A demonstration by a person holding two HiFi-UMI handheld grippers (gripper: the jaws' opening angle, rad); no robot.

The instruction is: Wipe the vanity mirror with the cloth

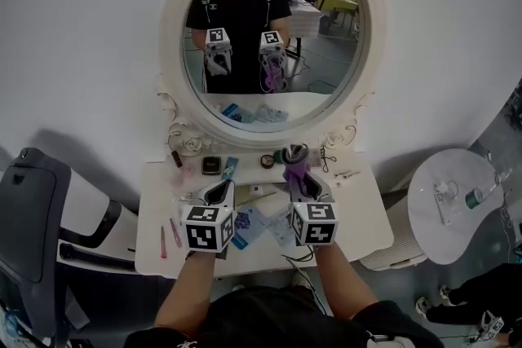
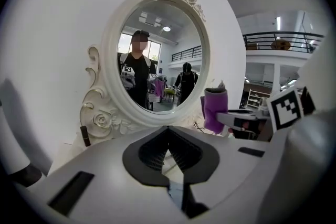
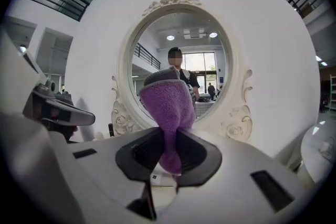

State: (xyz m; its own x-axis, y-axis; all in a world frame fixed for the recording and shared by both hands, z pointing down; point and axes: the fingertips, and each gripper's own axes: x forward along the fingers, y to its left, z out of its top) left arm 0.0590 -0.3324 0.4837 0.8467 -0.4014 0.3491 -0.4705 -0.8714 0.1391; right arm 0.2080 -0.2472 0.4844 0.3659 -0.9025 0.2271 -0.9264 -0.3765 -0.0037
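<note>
A white wall [image 1: 90, 53] fills the far side, and the oval vanity mirror [image 1: 276, 37] in its ornate white frame stands against it. The glass reflects the person and both grippers. Below it the white vanity table [image 1: 359, 212] runs left to right. A dark grey chair [image 1: 33, 216] stands off its left end and a round white side table [image 1: 465, 236] off its right.

Both grippers hang side by side over the near half of the table. The left gripper [image 1: 218, 193] has its jaws drawn together at the tips, with nothing between them [image 2: 168, 129]. The right gripper [image 1: 300, 179] is clamped on the purple cloth [image 1: 294, 161], which stands up out of the jaws in a folded wad [image 3: 167, 102]. The cloth is near the mirror's lower frame, right of centre, and not on the glass [image 3: 178, 39].

Small toiletries lie scattered over the tabletop. A dark tube [image 2: 83, 135], perhaps a lipstick, stands by the frame's left foot.
</note>
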